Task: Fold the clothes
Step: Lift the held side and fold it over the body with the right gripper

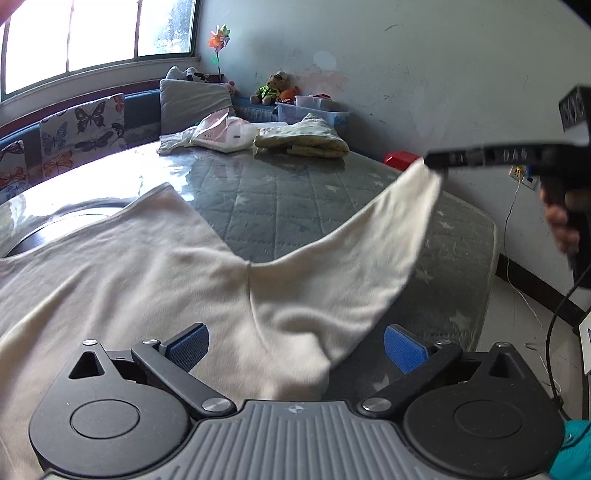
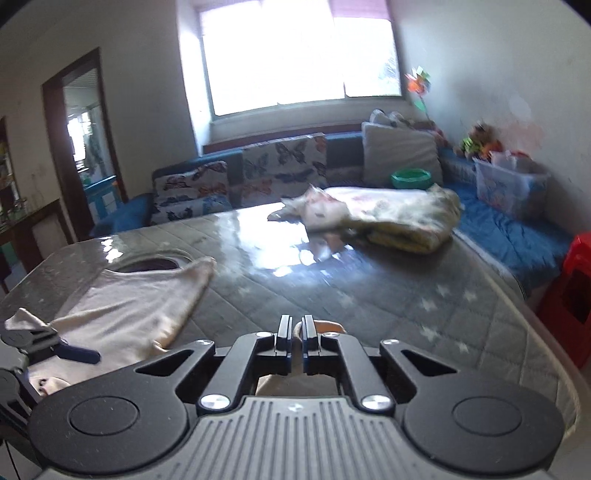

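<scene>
Closest in, left gripper with jaws spread wide, blue pads clear on either side and pressing on nothing, cream fabric lying loose in the gap between them

Cream garment spread flat across the near part of the table, main panel reaching toward the left edge, neckline opening at the far left over the quilted, star-printed cover under a glossy clear sheet

Out to the right, one end of the garment lifted off the table and stretched up to the right gripper, jaws clenched on that cloth tip, a hand wrapped round the black handle at the frame edge

Same grip from the right wrist camera: right gripper with jaws pinched together on a sliver of cream cloth, rest of the garment flat on the table off to the left, beside the left gripper and its open blue pad

Further back on the table, a pile of folded pale yellow fabric and a pinkish white bundle just beside it

Beyond that, butterfly cushions and a grey pillow along a blue bench under the window, a teddy bear and a clear storage box by the wall, a red stool down at the right
</scene>
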Tool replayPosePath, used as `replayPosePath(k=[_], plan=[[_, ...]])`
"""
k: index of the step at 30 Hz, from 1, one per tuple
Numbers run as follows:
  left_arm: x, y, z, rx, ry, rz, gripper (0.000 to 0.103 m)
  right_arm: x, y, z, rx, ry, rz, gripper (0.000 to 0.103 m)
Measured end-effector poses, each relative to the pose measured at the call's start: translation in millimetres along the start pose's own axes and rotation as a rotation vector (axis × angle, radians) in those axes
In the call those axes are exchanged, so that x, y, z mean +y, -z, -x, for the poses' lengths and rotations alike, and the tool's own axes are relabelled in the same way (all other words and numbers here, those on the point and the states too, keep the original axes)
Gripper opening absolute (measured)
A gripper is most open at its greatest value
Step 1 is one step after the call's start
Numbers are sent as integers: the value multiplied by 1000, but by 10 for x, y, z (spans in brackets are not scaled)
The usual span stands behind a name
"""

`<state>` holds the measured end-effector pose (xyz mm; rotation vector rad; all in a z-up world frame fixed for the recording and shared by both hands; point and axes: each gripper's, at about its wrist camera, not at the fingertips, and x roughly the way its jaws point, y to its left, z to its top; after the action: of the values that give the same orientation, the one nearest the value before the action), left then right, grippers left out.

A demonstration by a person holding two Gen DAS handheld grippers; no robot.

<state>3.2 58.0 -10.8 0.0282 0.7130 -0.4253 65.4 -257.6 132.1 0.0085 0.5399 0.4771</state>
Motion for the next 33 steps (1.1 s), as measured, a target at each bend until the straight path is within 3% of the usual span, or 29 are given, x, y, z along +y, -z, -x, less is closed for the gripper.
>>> replayPosePath(k=[7, 14, 19, 23, 26, 31, 33], plan=[[14, 242, 180, -23, 36, 18, 103, 729, -502, 90, -79, -119, 198, 4], [130, 411, 457, -92, 36, 77, 103, 1760, -890, -25, -136, -290, 406, 4], [239, 566, 645, -117, 13, 128, 103, 2376, -905, -268, -112, -414, 460, 4], [314, 679, 765, -124, -14, 160, 103, 2804, -767, -498, -33, -541, 466, 4], [373, 733, 833, -129, -30, 182, 103, 2878, -714, -512, -14, -552, 494, 8], [452, 768, 921, -139, -48, 201, 103, 2653, -663, -536, 31, -463, 522, 11], [492, 760, 960, -149, -65, 204, 103, 2499, -610, -585, 70, -403, 533, 22]])
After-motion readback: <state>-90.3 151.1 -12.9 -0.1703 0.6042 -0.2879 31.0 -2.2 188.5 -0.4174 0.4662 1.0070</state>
